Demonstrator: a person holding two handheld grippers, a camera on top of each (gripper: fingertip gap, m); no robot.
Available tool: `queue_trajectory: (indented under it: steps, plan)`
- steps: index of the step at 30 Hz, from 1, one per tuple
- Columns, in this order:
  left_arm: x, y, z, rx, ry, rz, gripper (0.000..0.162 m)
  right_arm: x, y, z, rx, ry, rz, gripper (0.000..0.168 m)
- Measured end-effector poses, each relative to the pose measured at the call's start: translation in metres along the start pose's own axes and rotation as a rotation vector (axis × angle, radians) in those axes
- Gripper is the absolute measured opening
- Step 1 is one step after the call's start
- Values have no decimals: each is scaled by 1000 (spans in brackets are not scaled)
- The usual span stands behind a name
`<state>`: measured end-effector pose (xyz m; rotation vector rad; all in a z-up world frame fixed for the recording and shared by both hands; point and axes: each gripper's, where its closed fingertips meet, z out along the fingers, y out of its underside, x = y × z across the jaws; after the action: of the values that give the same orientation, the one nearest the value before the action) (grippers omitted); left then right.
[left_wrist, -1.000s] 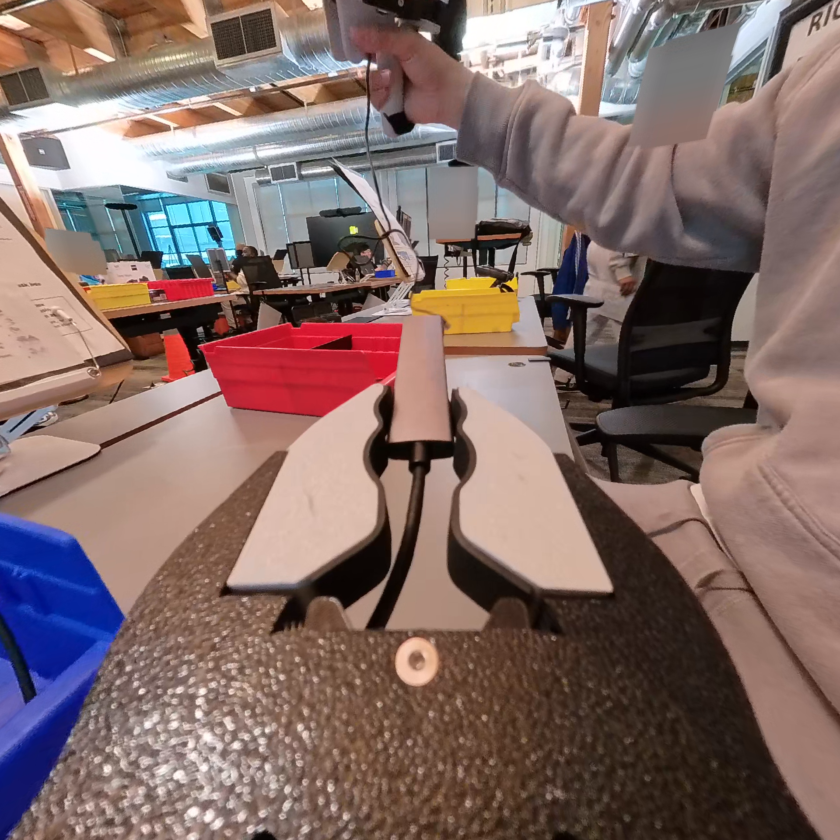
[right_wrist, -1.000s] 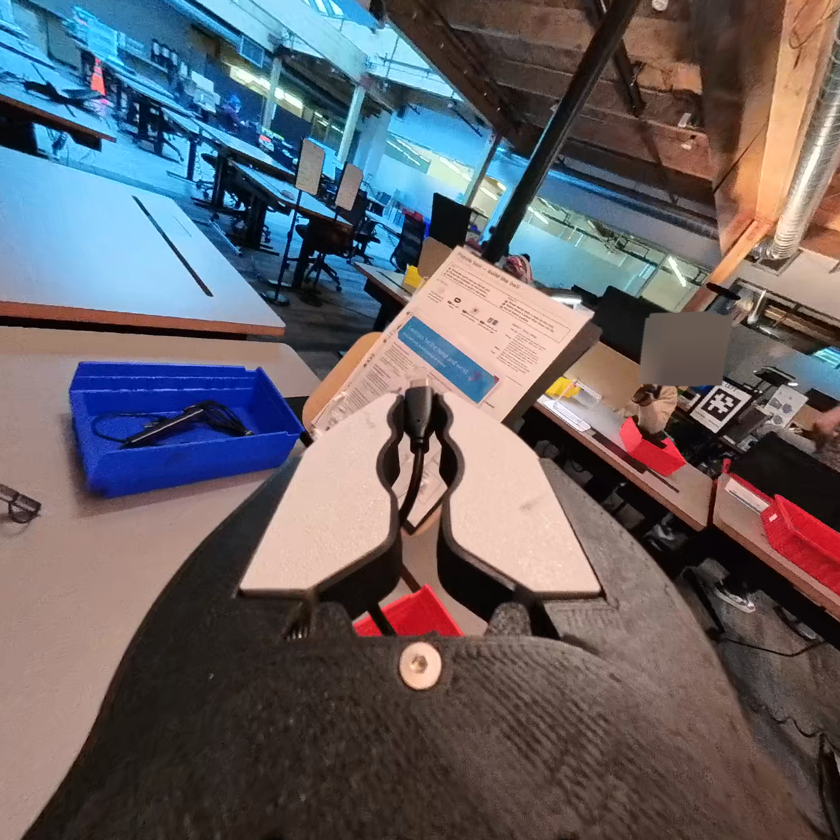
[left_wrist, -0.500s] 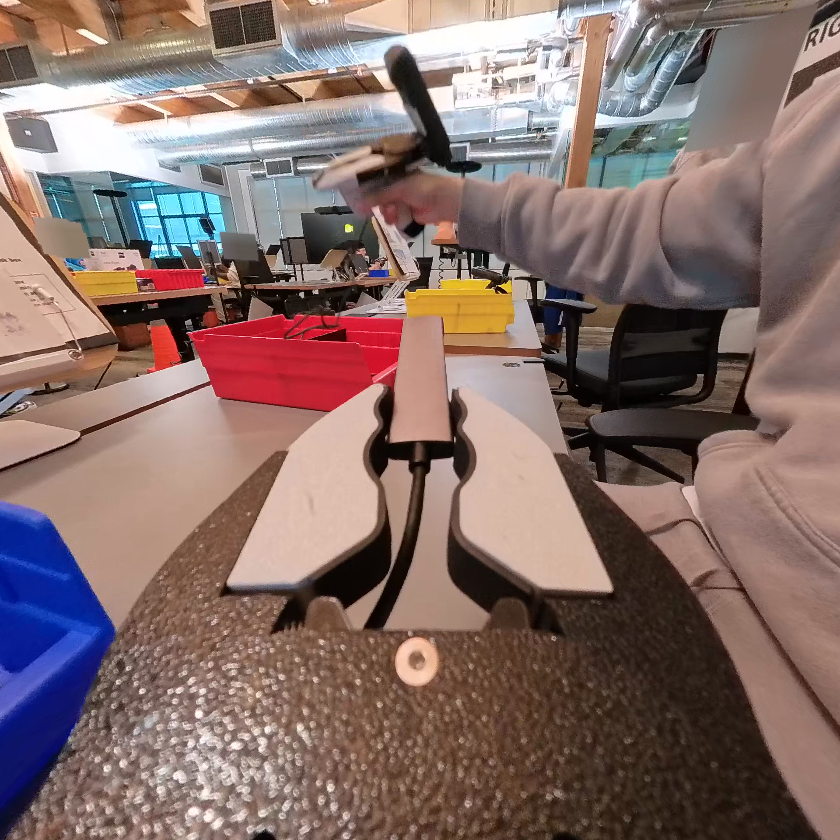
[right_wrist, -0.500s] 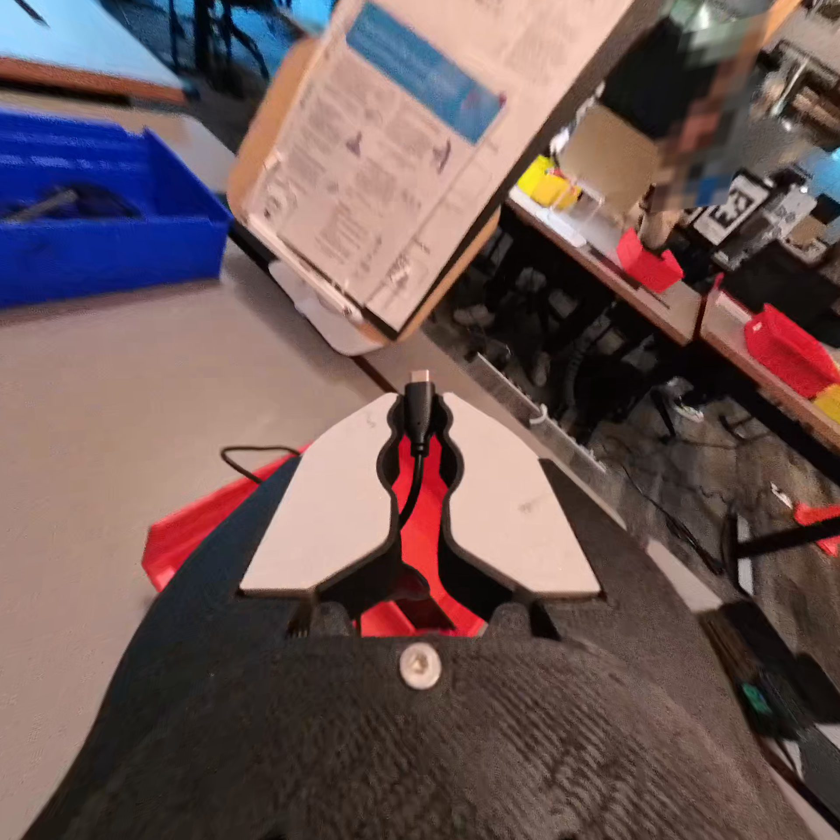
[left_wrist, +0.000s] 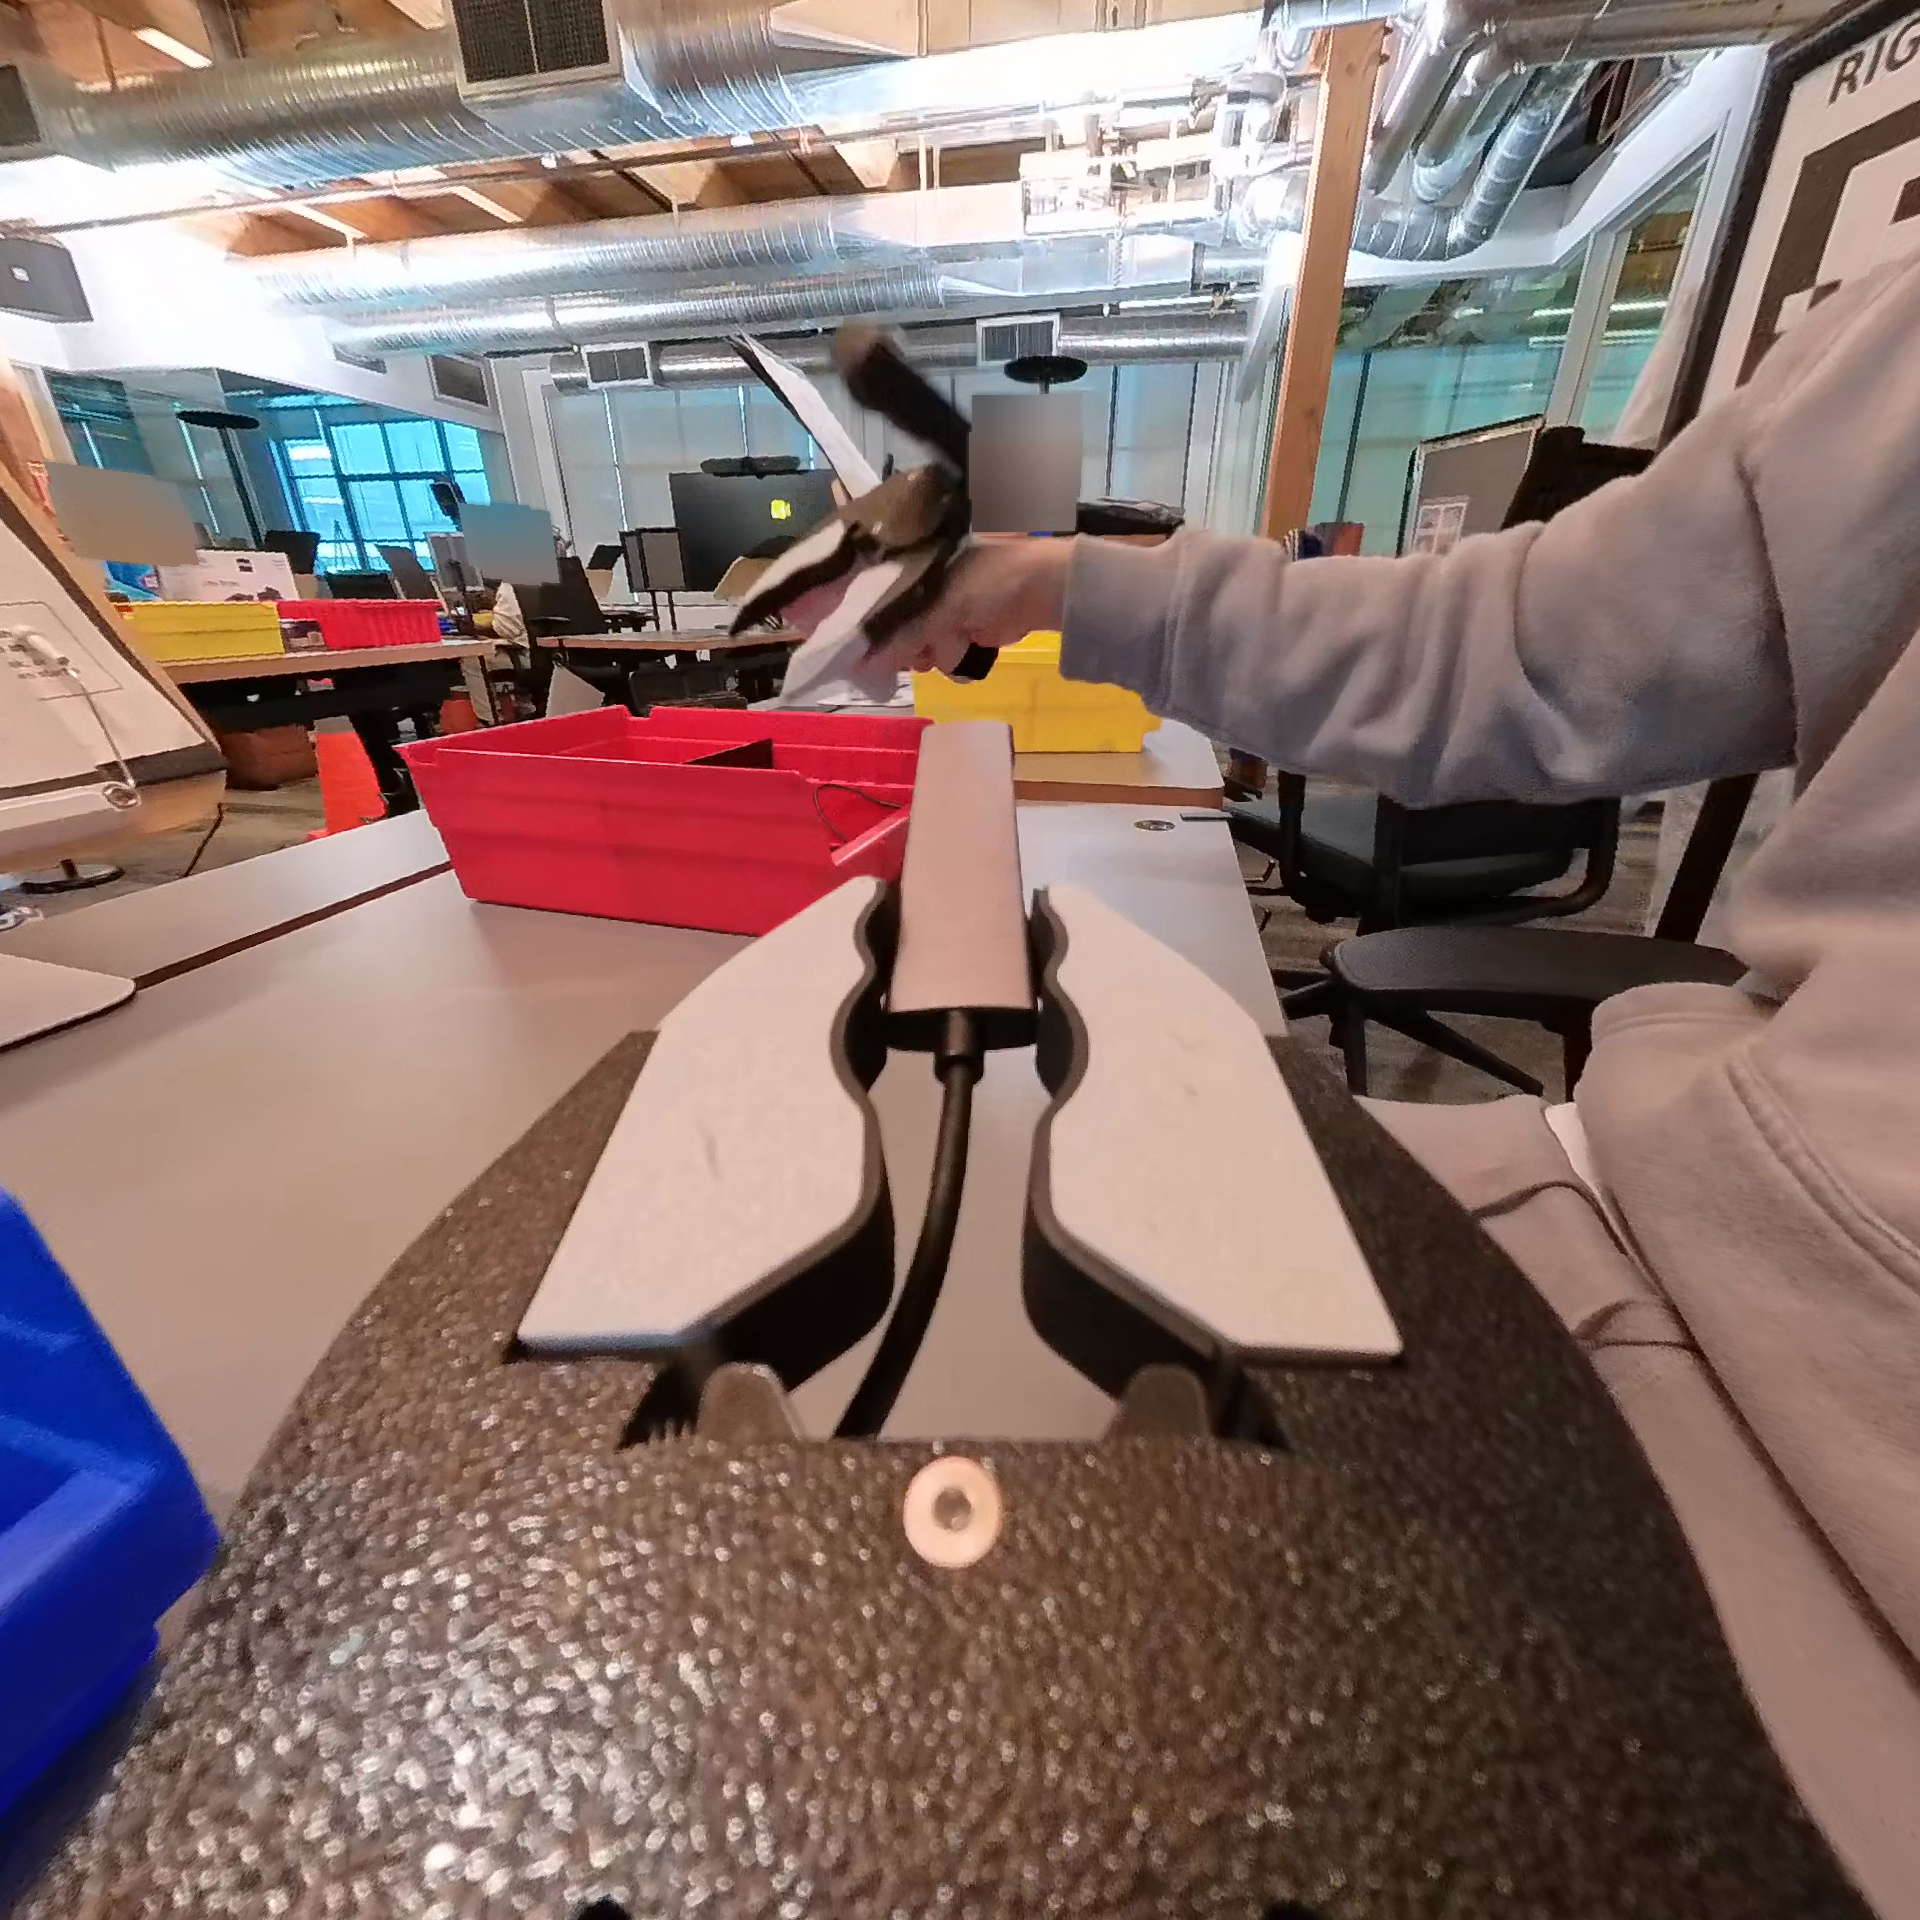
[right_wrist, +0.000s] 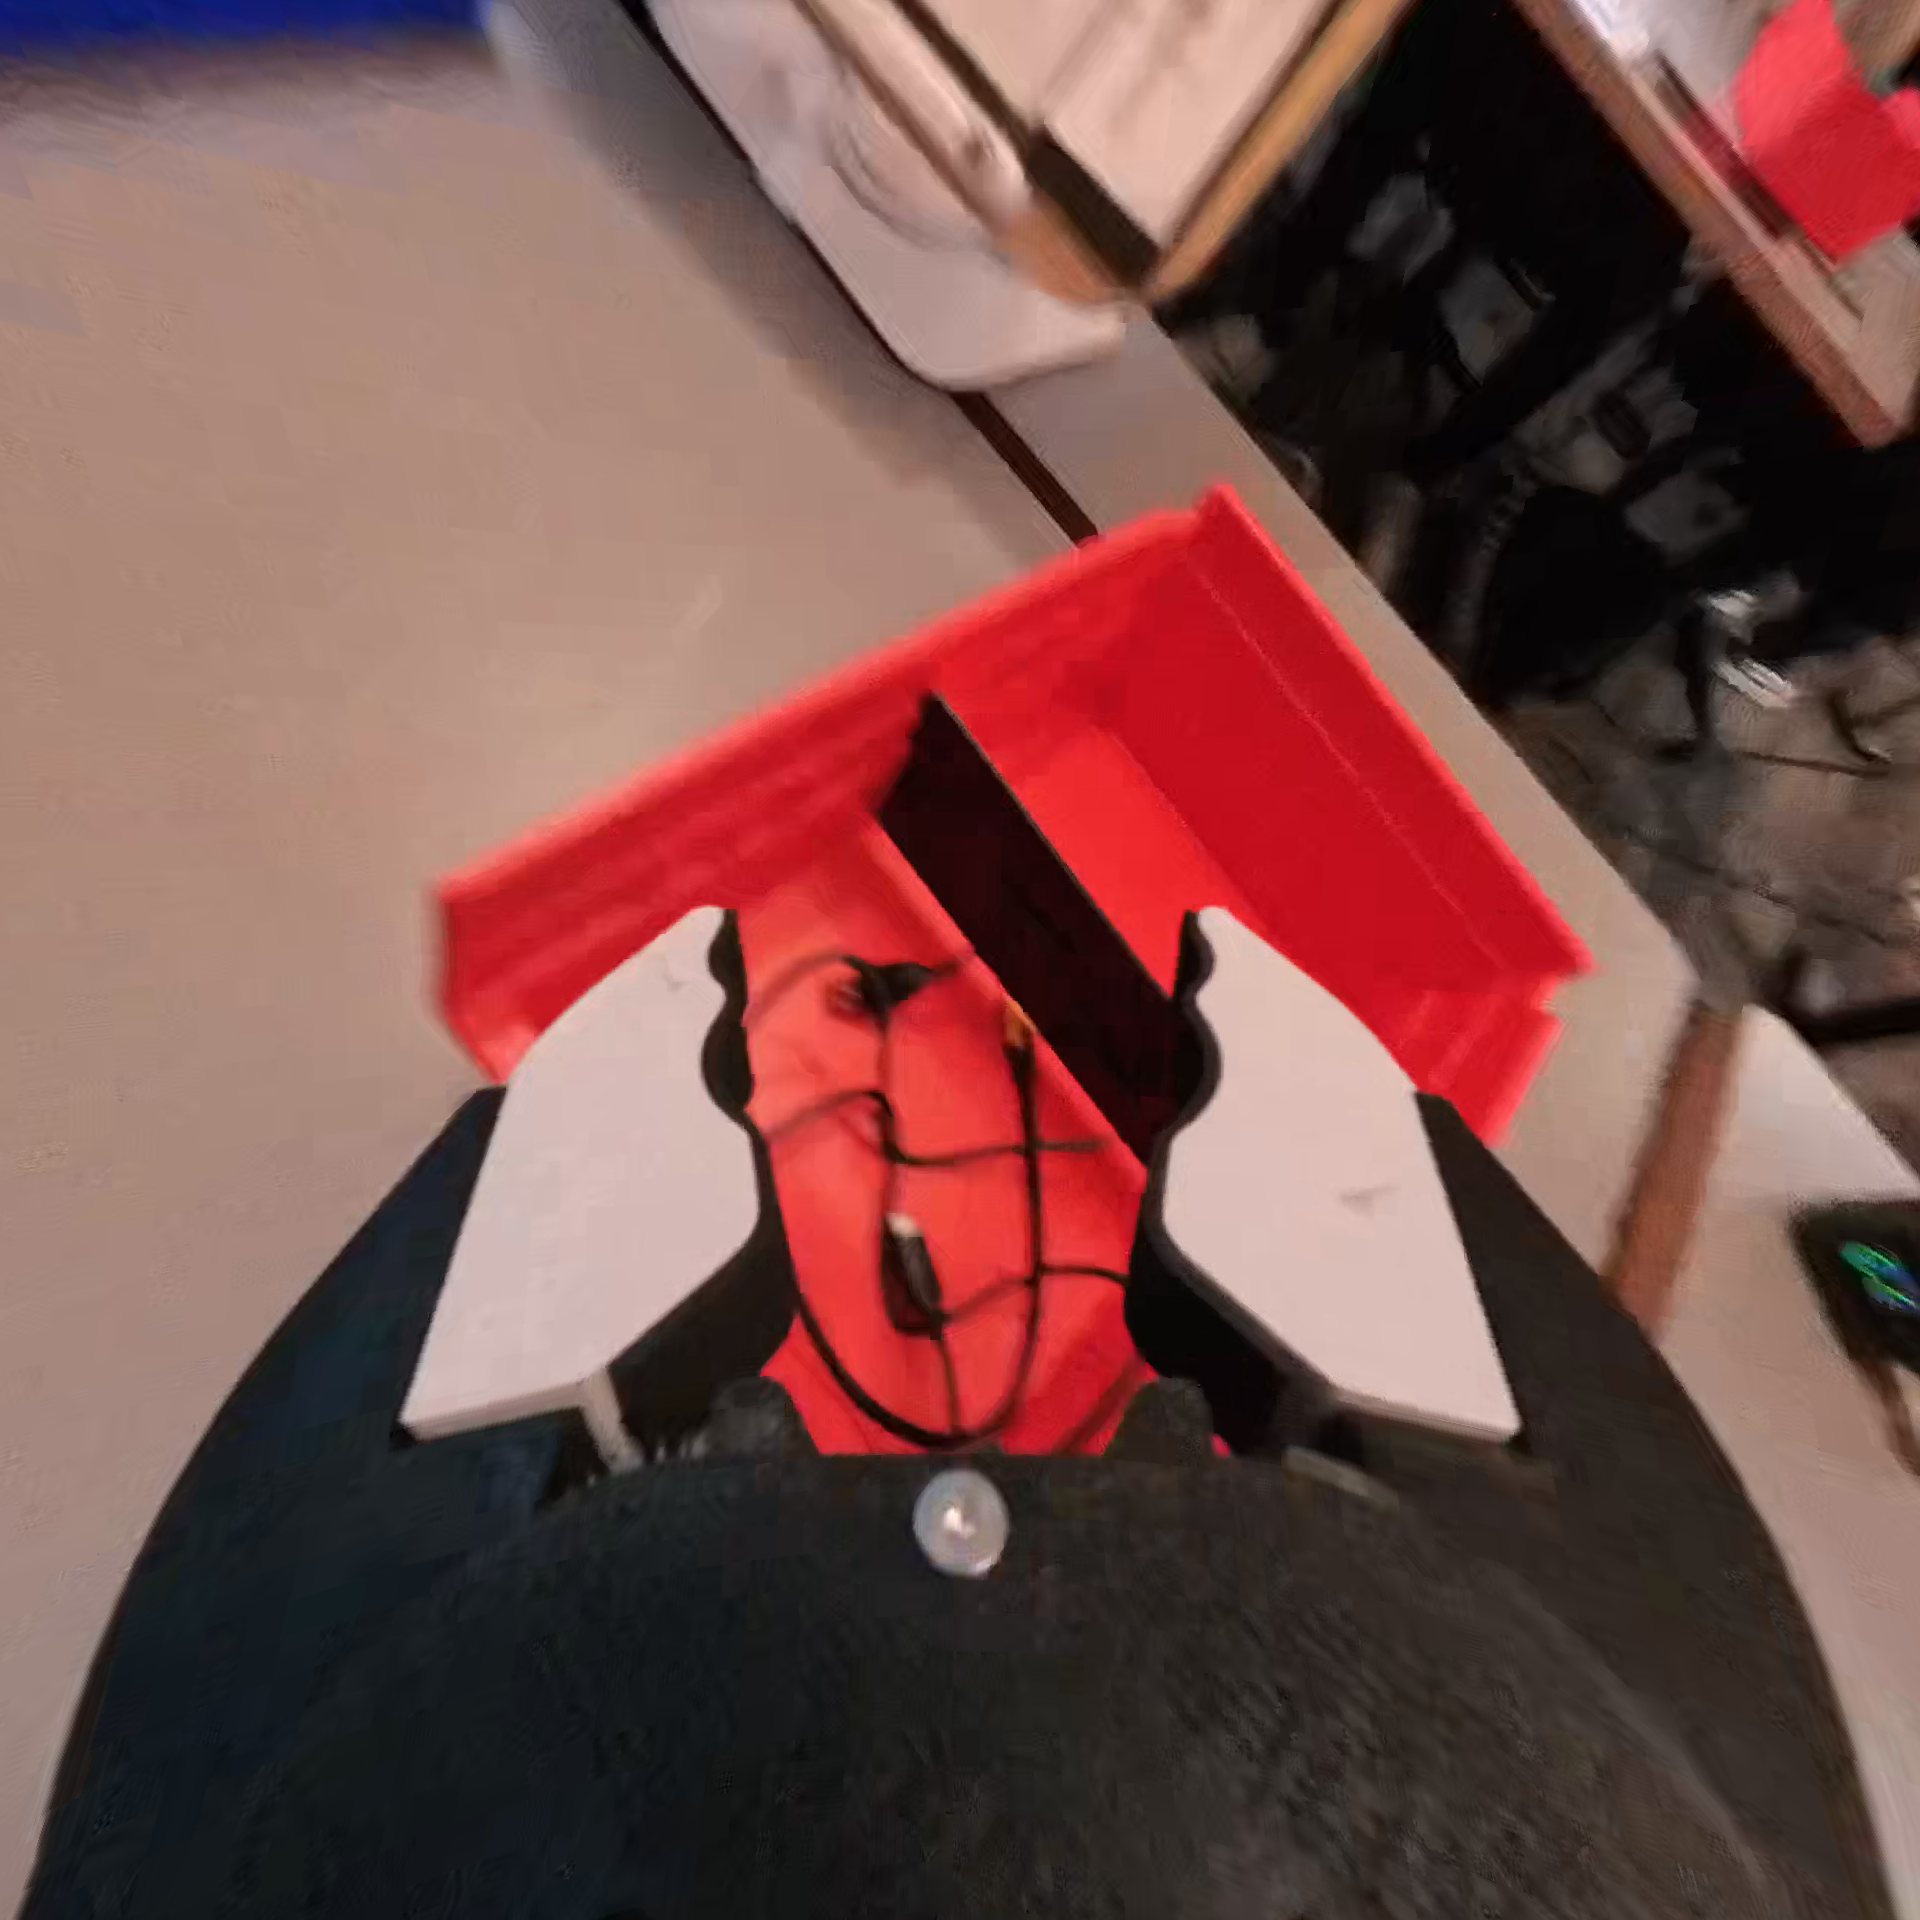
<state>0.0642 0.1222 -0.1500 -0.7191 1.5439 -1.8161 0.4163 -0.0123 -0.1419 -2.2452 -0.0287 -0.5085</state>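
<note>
Grey, slim, bar-shaped metal adapter (left_wrist: 961, 862) with one round black cable (left_wrist: 930, 1205) running back from its near end: we count one of these, pinched at that end between the two flat pale fingers (left_wrist: 727, 1132) of our left gripper (left_wrist: 958, 956), which is clamped narrow on it above the smooth grey tabletop (left_wrist: 364, 1039). Our gripper's body is pebbled, dark and speckled. Beyond the adapter's far tip stands one red plastic bin (left_wrist: 644, 831) with ribbed walls and a single black divider (right_wrist: 1029, 914) splitting it into two compartments. From above, our right gripper (right_wrist: 961, 997) hangs over the nearer compartment with its two fingers spread wide and nothing between them; below the gap lies a loose tangle of thin black cable (right_wrist: 935, 1164) with at least two small plug ends showing, though blur keeps us from counting strands. The far compartment looks bare red. In the left wrist view the right gripper (left_wrist: 831, 582) appears blurred in a hand (left_wrist: 997, 613) on a light grey fleece sleeve (left_wrist: 1455, 675). One glossy blue plastic bin (left_wrist: 73, 1455) sits at our left edge, one yellow bin (left_wrist: 1039, 707) on the next desk behind the hand, and two black mesh office chairs (left_wrist: 1475, 914) stand to the right.
</note>
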Motion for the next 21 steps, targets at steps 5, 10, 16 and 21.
queue_trajectory:
  steps: [5,10,16,21]
  plan:
    - [7,6,8,-19,45,-1,24,-178,-94,-74,523,-693,45,67]
    - [23,4,21,-19,103,25,24,-288,-111,-80,607,-915,58,59]
    - [33,4,28,-55,130,67,24,-314,-115,-69,610,-949,55,37]
    - [33,4,28,-46,130,57,24,-316,-113,-71,606,-939,-13,24]
